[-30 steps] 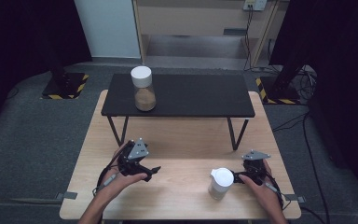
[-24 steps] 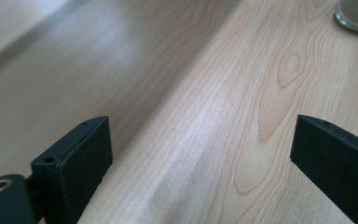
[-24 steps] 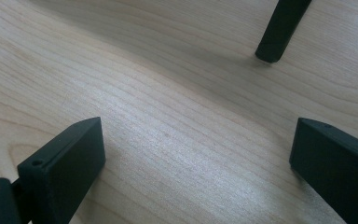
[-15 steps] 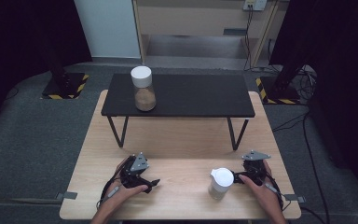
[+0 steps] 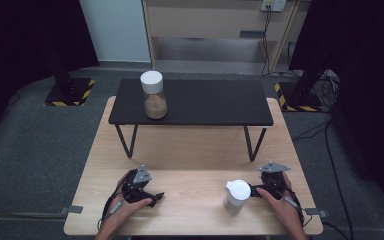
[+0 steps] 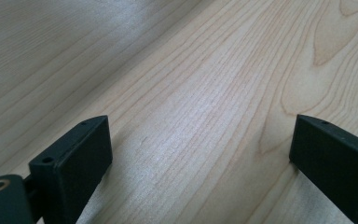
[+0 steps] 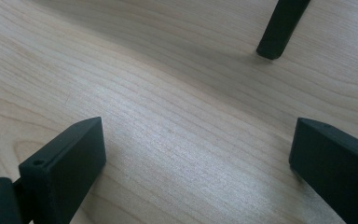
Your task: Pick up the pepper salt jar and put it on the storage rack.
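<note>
The left gripper [image 5: 152, 197] is rested on the light wooden table [image 5: 190, 175], jaws spread wide. The right gripper [image 5: 253, 190], jaws also spread with nothing between them, is held just beside the white-lidded cup [image 5: 236, 197].

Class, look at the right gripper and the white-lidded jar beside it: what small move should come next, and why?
Probably turn the right gripper toward the white-lidded jar: its jaws stand open over the table, and the jar sits just beside it, ungripped.

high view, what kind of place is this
Likely a lab or recording studio, not a home: black curtains hang at both sides, hazard-striped stand bases sit on grey carpet, and cables trail behind the wooden table.
</note>
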Tool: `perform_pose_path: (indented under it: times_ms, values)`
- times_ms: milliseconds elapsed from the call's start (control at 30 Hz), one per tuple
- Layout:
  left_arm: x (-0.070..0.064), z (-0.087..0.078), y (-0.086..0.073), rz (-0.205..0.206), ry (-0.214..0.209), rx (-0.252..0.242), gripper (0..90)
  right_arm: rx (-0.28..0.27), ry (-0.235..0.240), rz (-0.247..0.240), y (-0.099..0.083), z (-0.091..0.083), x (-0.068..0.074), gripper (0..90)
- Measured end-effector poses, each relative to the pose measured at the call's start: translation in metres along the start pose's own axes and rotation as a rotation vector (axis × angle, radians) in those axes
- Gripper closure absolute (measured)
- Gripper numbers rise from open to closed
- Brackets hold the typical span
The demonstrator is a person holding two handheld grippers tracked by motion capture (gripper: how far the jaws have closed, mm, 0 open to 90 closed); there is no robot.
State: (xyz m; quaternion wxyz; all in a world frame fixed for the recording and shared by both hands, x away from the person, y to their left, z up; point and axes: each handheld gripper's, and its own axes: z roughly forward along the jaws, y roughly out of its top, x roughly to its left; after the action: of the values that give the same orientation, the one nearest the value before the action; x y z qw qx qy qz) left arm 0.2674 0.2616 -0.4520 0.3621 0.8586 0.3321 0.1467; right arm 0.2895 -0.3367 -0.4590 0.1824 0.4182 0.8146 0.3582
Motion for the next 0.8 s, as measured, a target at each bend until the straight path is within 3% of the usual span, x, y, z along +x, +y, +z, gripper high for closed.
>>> perform_pose_path:
  times_ms: [800]
  values:
    - [0.0032,-0.0001,-0.0019,0.005,-0.002,0.000,1.9,0.000,-0.002,0.002,-0.0009,-0.0009,0.0013,4.5]
